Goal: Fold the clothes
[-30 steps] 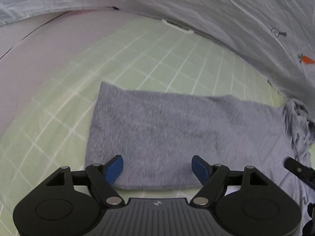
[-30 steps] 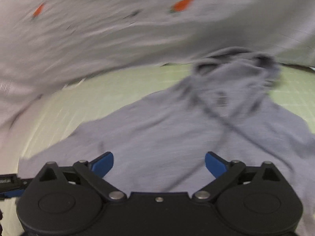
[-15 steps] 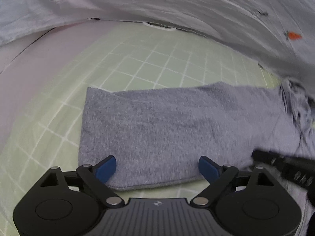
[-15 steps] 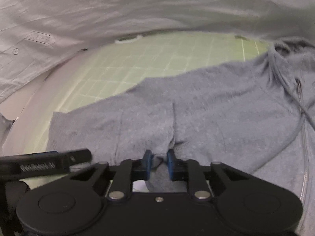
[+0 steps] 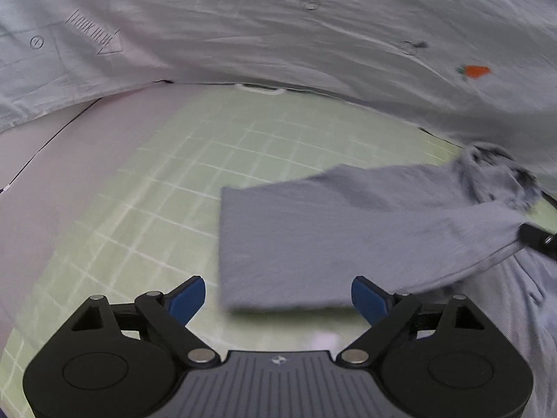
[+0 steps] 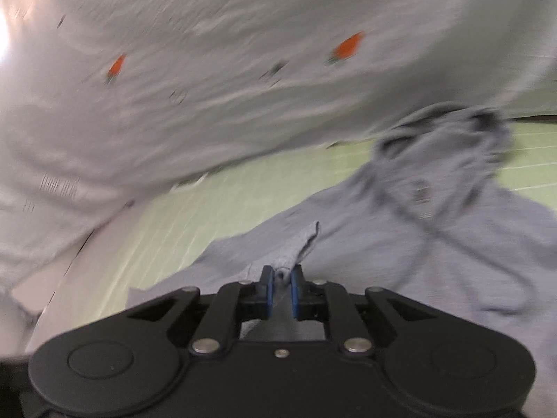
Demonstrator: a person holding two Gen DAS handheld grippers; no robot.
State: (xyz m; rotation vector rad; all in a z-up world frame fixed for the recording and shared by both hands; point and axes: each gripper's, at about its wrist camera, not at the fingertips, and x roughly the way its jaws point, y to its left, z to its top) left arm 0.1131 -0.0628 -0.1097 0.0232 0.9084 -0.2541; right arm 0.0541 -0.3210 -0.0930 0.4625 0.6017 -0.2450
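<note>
A grey hoodie lies on the green checked mat, its sleeve stretched toward the lower left of the left wrist view and lifted off the mat. My left gripper stands open just short of the sleeve's cuff edge, holding nothing. In the right wrist view the hoodie shows its hood and drawstring at the upper right. My right gripper is shut on a pinched fold of the hoodie's fabric, which bunches up above the blue pads. The right gripper's black tip shows in the left wrist view.
A white sheet with small carrot prints hangs behind the mat and fills the upper part of both views. A pale pinkish surface borders the mat on the left.
The right gripper shut on a fold of the hoodie and has pulled it up and to the right. The sleeve slid right; its cuff no longer spans the open left fingers.
</note>
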